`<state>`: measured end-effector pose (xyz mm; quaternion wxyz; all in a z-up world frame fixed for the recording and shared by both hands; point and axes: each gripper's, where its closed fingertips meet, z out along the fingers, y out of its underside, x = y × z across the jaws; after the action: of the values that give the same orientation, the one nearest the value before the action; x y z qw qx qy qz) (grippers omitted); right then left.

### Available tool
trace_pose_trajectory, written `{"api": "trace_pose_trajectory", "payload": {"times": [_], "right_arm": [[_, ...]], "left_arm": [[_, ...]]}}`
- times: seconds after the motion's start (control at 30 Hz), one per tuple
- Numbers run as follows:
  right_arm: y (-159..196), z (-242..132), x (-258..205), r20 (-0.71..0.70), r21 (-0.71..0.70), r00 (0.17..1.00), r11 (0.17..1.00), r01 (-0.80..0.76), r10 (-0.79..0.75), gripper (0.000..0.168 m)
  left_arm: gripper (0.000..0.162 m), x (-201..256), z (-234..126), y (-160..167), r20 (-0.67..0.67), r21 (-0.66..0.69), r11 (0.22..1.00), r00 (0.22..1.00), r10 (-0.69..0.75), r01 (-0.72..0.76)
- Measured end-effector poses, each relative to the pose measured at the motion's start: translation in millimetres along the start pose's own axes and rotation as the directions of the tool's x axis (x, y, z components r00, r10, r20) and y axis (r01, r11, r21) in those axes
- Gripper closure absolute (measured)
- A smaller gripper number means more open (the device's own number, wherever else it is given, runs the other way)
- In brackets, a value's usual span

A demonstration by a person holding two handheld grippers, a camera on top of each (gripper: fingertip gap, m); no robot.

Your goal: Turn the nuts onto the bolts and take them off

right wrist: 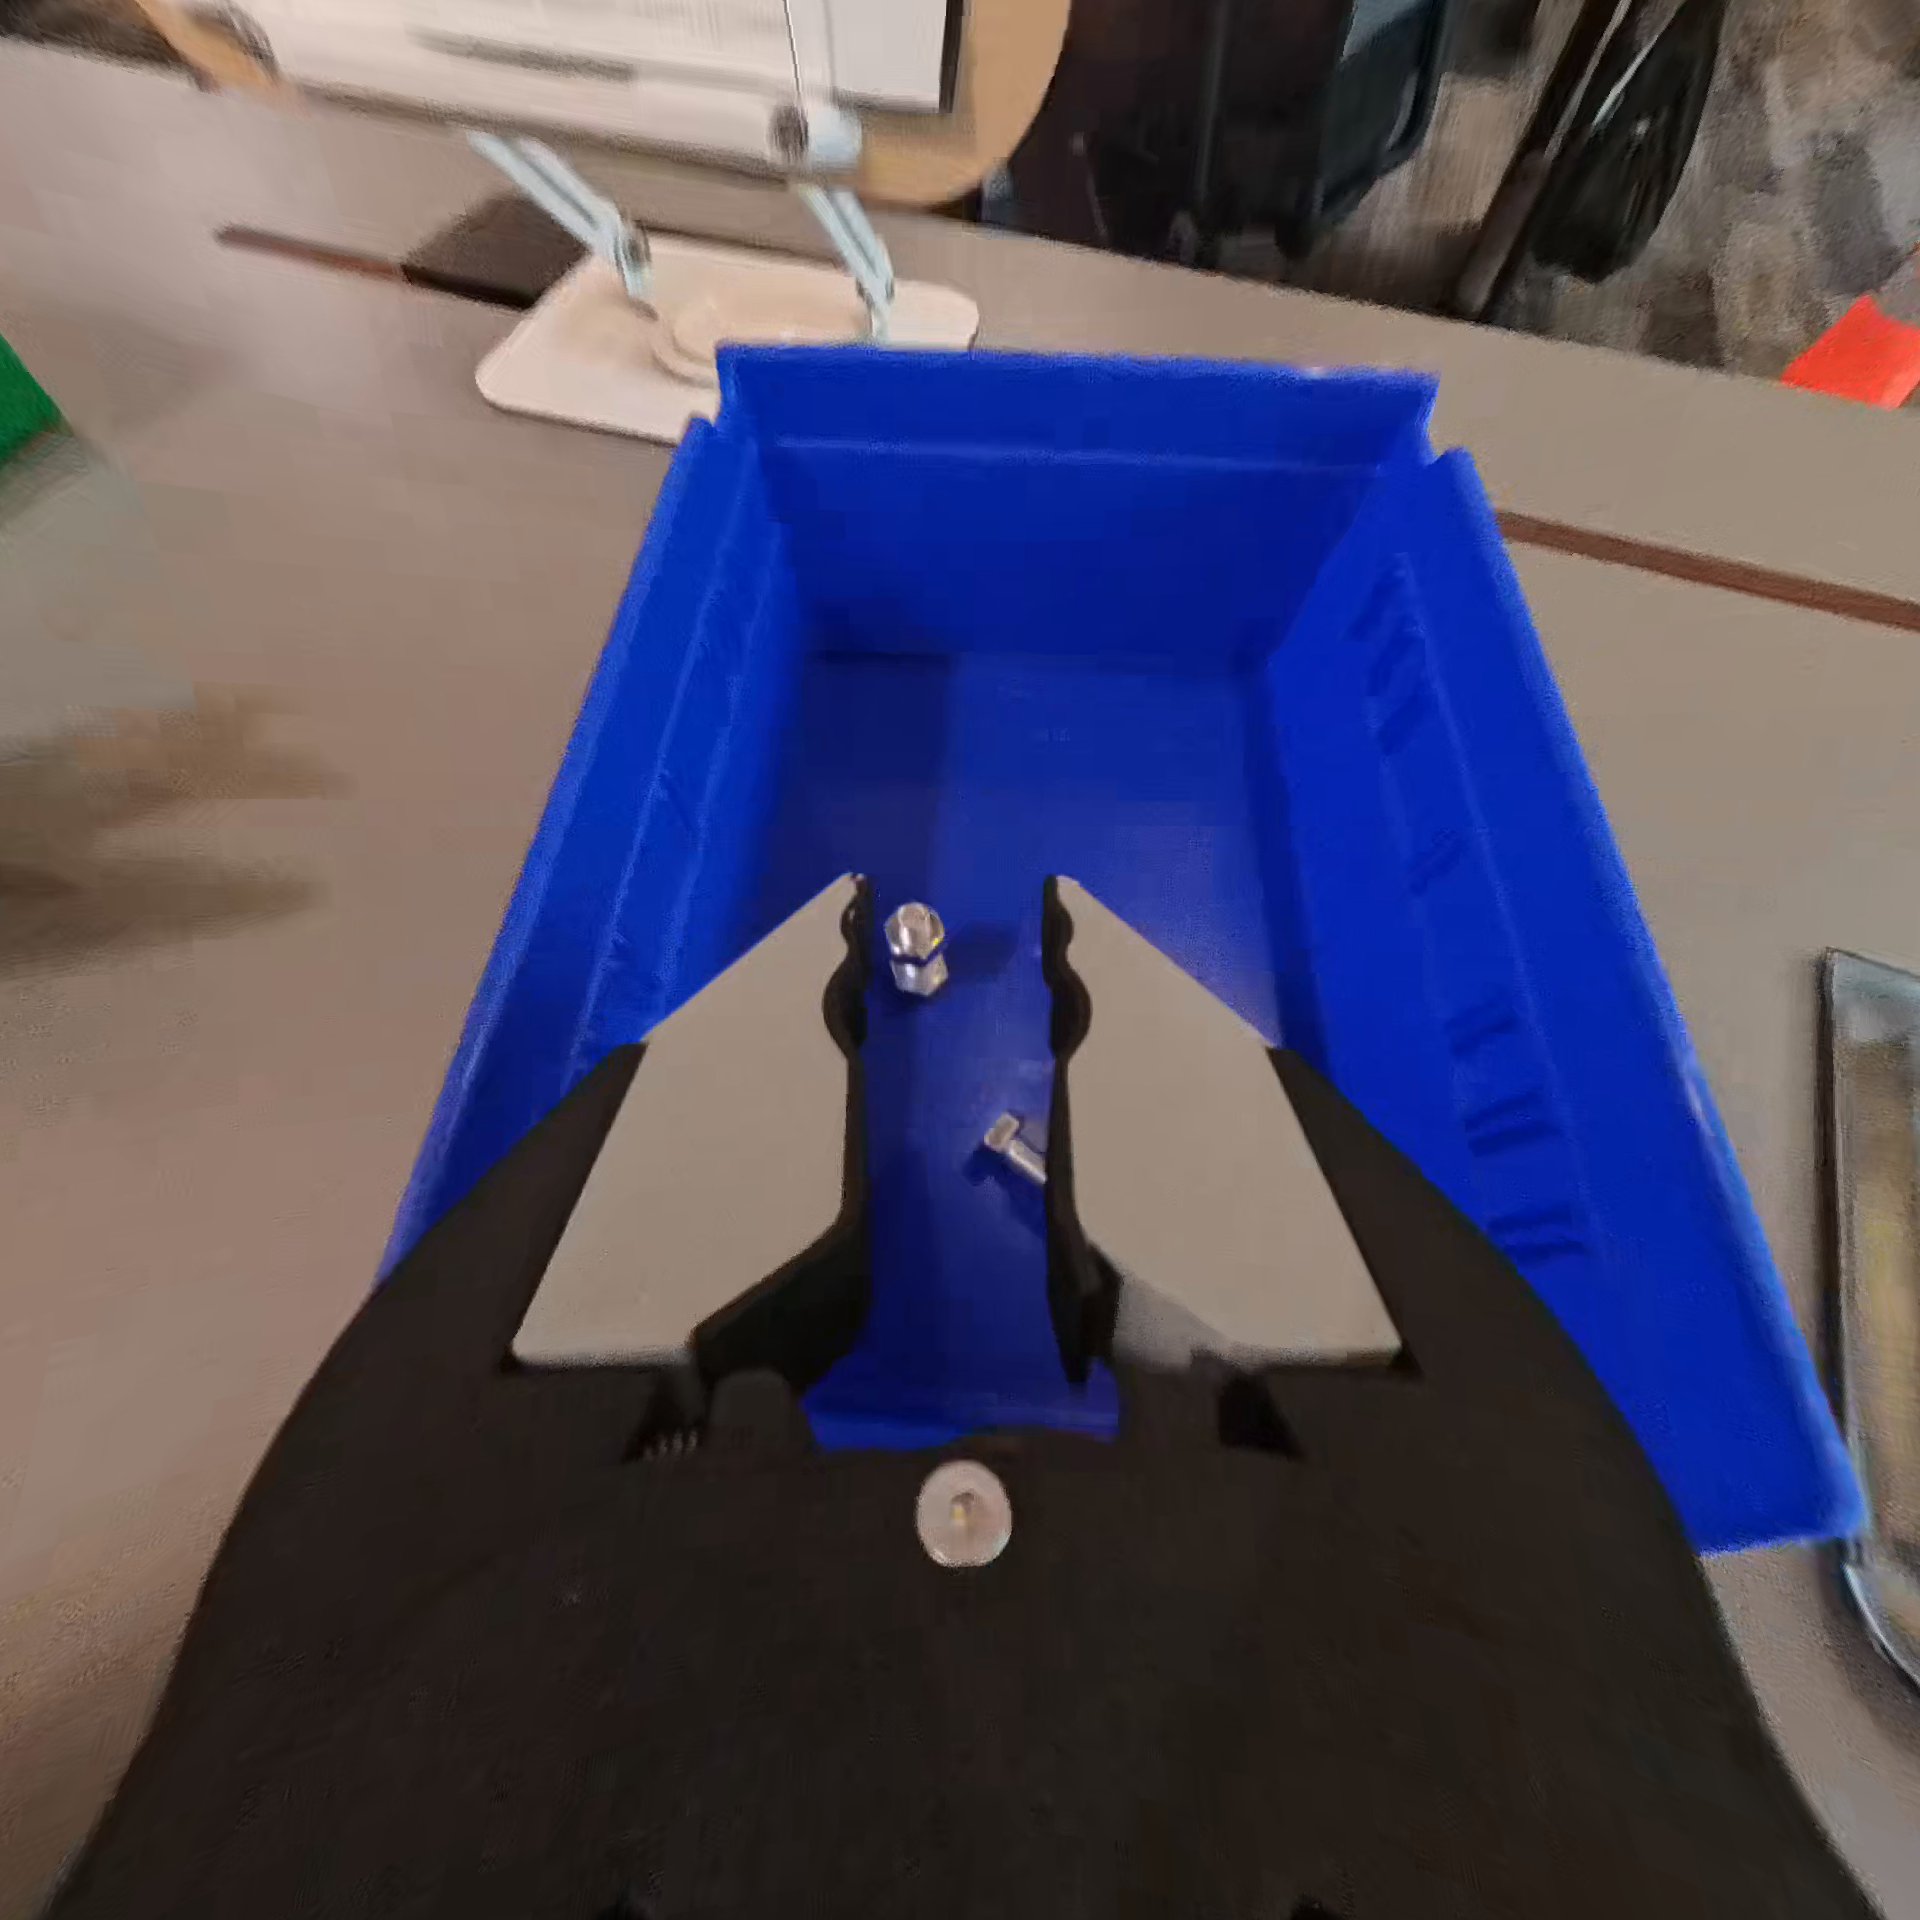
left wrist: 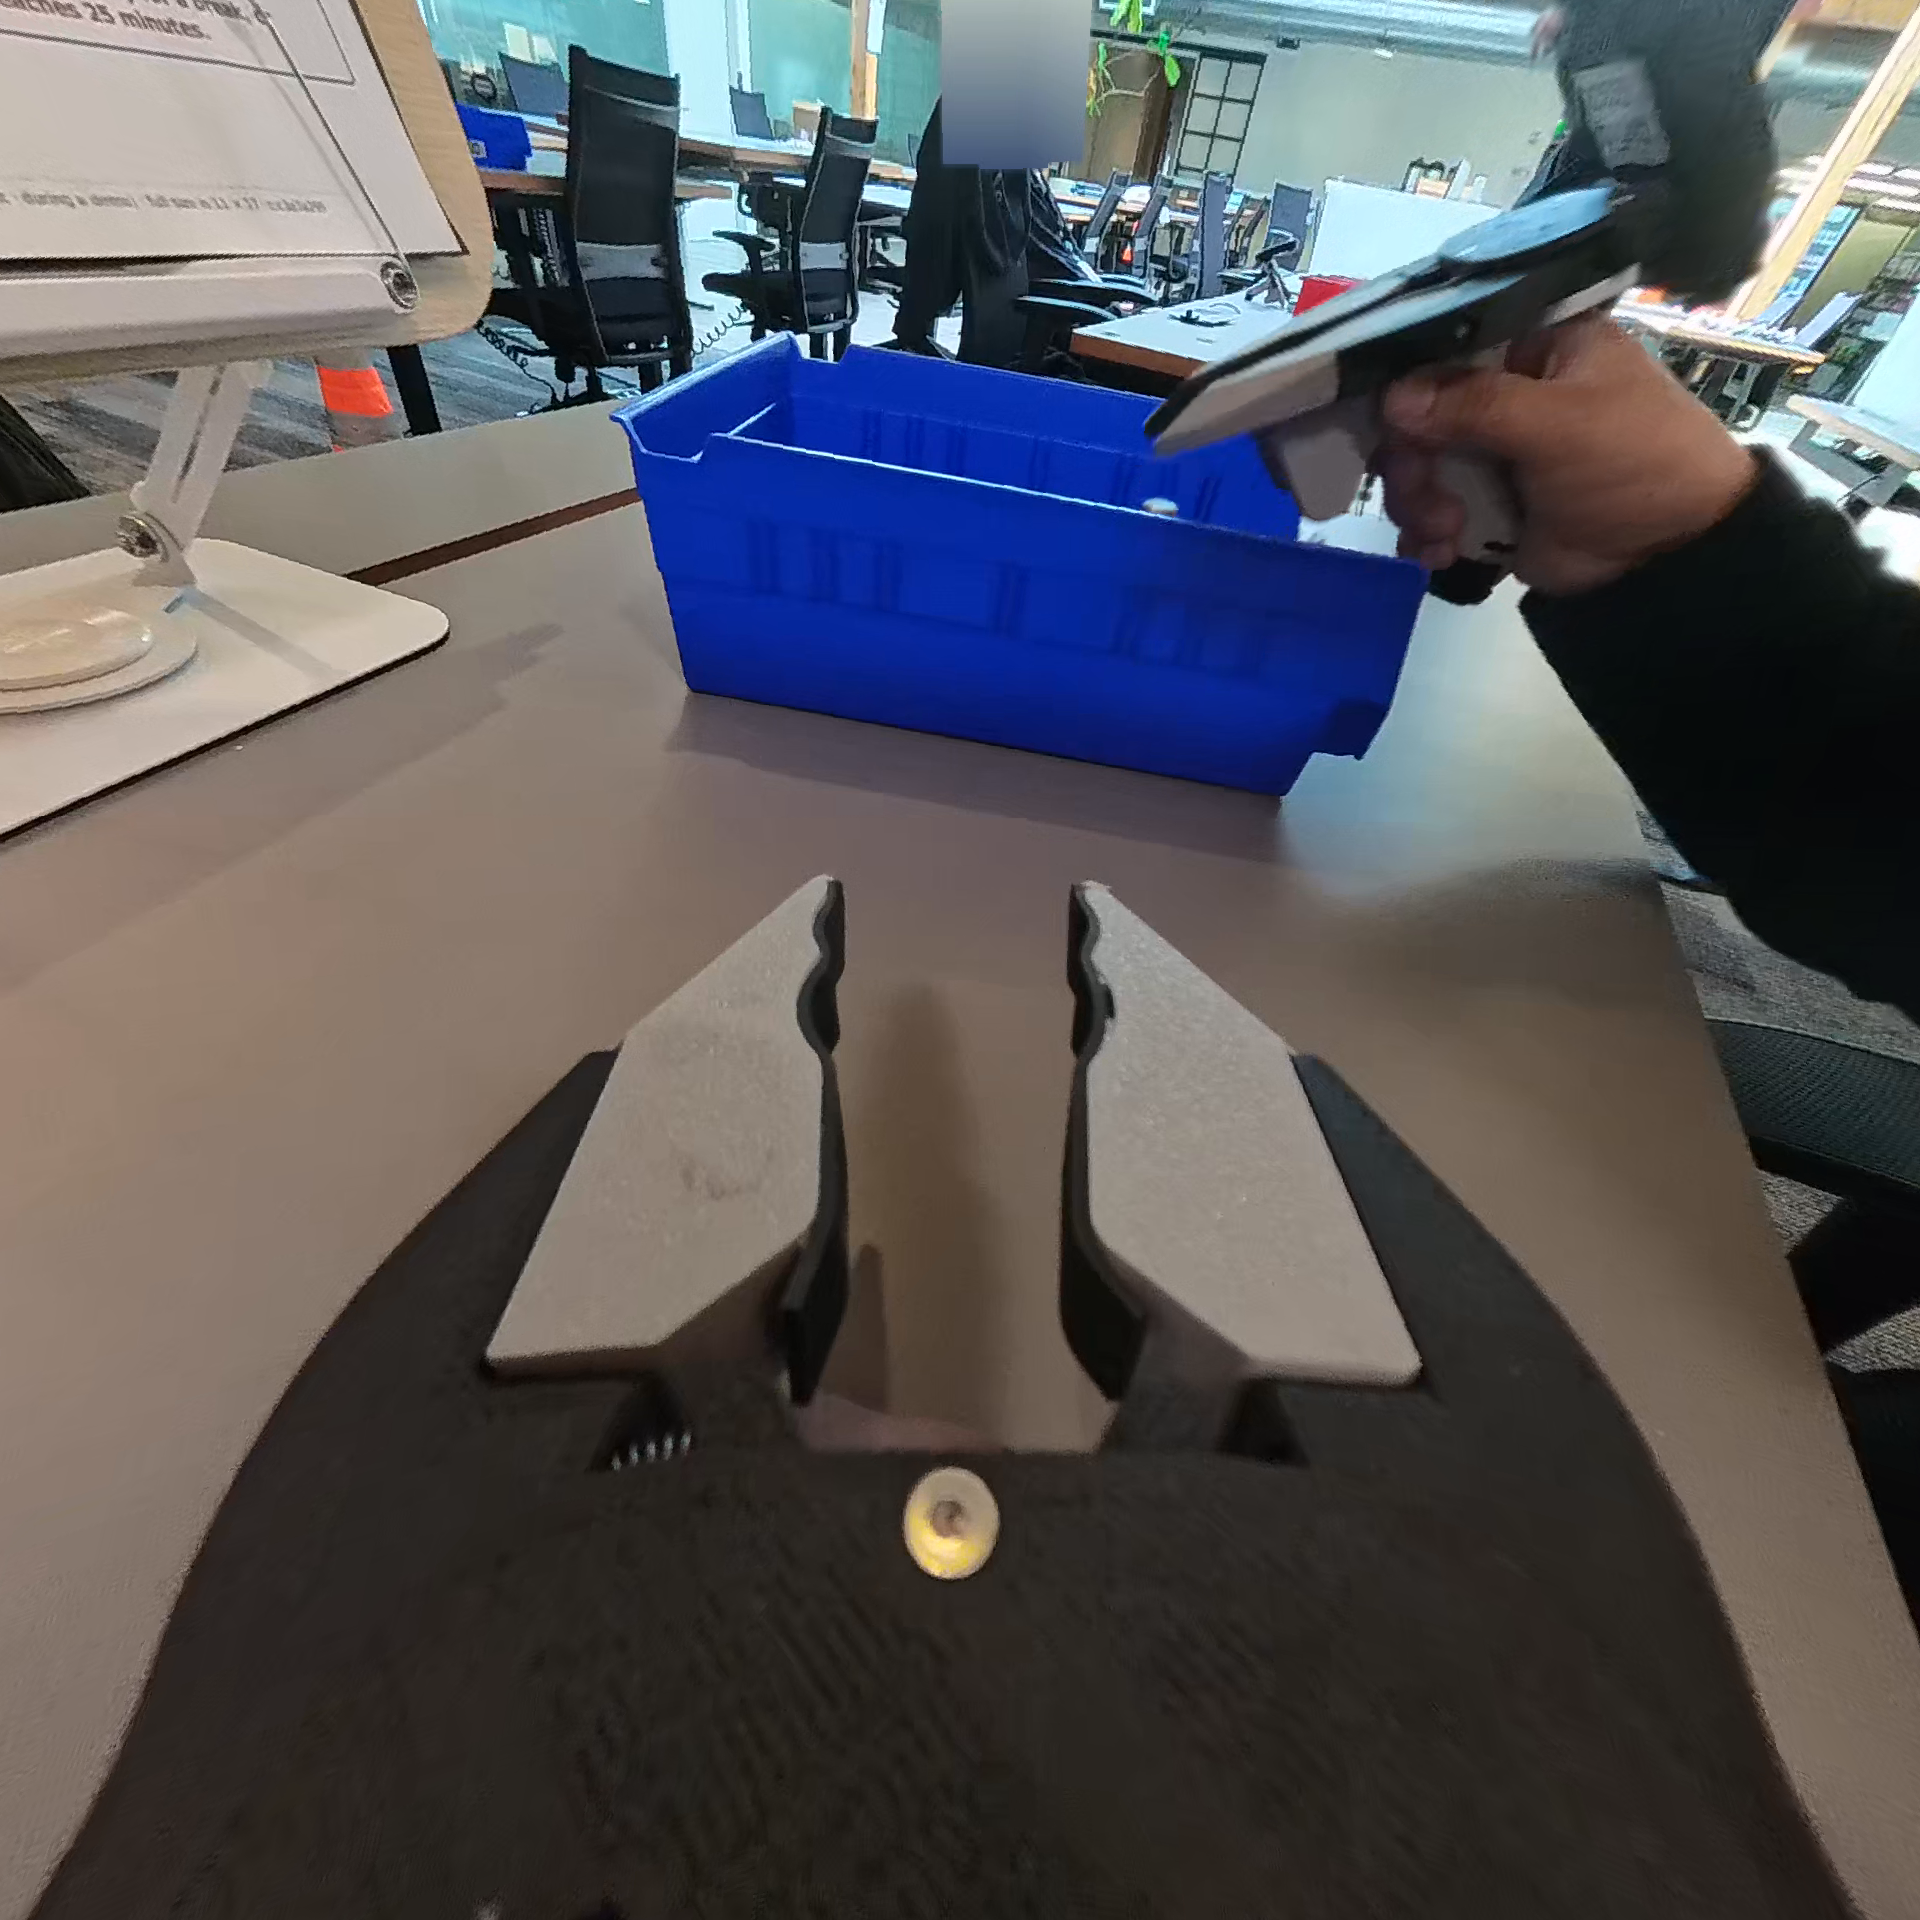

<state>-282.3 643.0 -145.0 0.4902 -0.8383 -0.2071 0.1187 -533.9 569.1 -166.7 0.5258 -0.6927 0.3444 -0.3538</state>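
A blue plastic bin (right wrist: 1039,520) stands on the grey table; it also shows in the left wrist view (left wrist: 987,623). On its floor lie a shiny bolt with a nut on it (right wrist: 914,948) and a smaller silver bolt (right wrist: 1013,1146). My right gripper (right wrist: 951,883) is open and empty, held above the bin, with both metal pieces showing between its fingers. In the left wrist view the right gripper (left wrist: 1174,421) hangs over the bin's right end, held by a hand (left wrist: 1538,457). My left gripper (left wrist: 954,888) is open and empty, low over the bare table in front of the bin.
A white stand holding a sign board (left wrist: 208,623) stands at the left of the table; it shows behind the bin in the right wrist view (right wrist: 727,343). A dark flat object (right wrist: 1870,1195) lies right of the bin. Office chairs and desks stand beyond the table. My hands' fingertips stand some 25 centimeters from each other.
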Motion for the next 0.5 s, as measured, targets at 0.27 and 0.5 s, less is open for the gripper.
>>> {"api": "trace_pose_trajectory", "payload": {"times": [0.27, 0.5], "right_arm": [[-26, -47, 1, 0.033, 0.202, 0.999, 0.979, -0.030, 0.024, 0.131], [6, -68, -21, 0.243, 0.160, 0.970, 0.986, -0.049, 0.009, 0.110]], "left_arm": [[0.121, 4, 1, 2, -0.039, -0.015, 1.000, 0.999, -0.007, 0.006], [0.108, 7, 2, 12, 0.005, -0.081, 0.996, 0.999, 0.045, -0.045]]}}
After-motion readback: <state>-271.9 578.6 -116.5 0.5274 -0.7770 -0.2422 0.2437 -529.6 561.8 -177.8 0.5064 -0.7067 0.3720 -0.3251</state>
